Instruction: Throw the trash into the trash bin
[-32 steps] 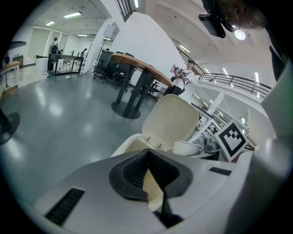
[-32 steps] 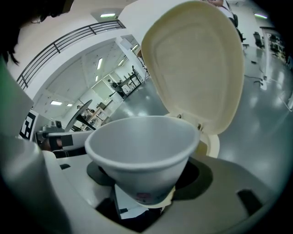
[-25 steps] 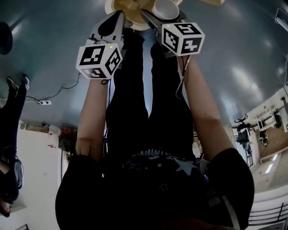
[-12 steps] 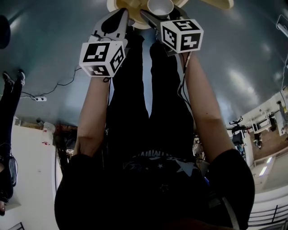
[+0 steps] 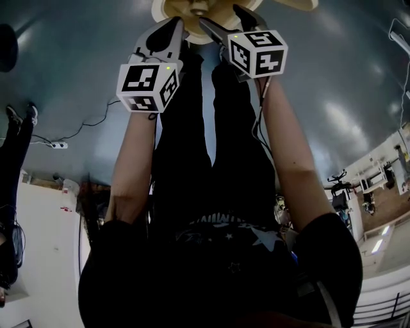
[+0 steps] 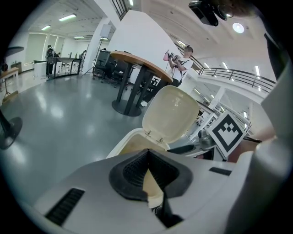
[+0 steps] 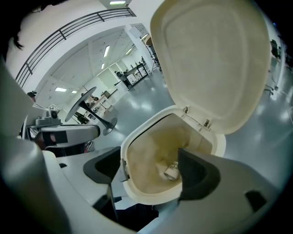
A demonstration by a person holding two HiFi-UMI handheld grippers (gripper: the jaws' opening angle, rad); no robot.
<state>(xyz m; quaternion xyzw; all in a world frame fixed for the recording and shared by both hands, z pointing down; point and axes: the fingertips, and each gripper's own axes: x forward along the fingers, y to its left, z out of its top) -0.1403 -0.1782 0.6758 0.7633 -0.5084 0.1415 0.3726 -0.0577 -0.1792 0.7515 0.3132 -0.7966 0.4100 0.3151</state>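
A cream trash bin (image 5: 186, 9) stands at my feet with its lid (image 7: 210, 59) raised. A small white cup (image 7: 171, 171) lies at the bottom of the bin (image 7: 137, 192). My right gripper (image 7: 151, 171) hovers over the bin's mouth; its jaws are opening wide with nothing between them. In the head view that right gripper (image 5: 223, 18) shows beside its marker cube. My left gripper (image 6: 147, 153) is shut, its black pads meeting in front of the bin's rim (image 6: 126, 141), and I see nothing held. From above, the left gripper (image 5: 176, 27) sits at the bin's left edge.
A grey polished floor surrounds the bin. A round table on a black pedestal (image 6: 137, 68) stands beyond it, and a power strip with its cable (image 5: 61, 145) lies at the left. A person's legs (image 5: 16, 147) stand near there. Desks and people are far off.
The white cup that sat in the right gripper's jaws above the bin has left them, and those jaws stand wider. The left gripper has stayed put.
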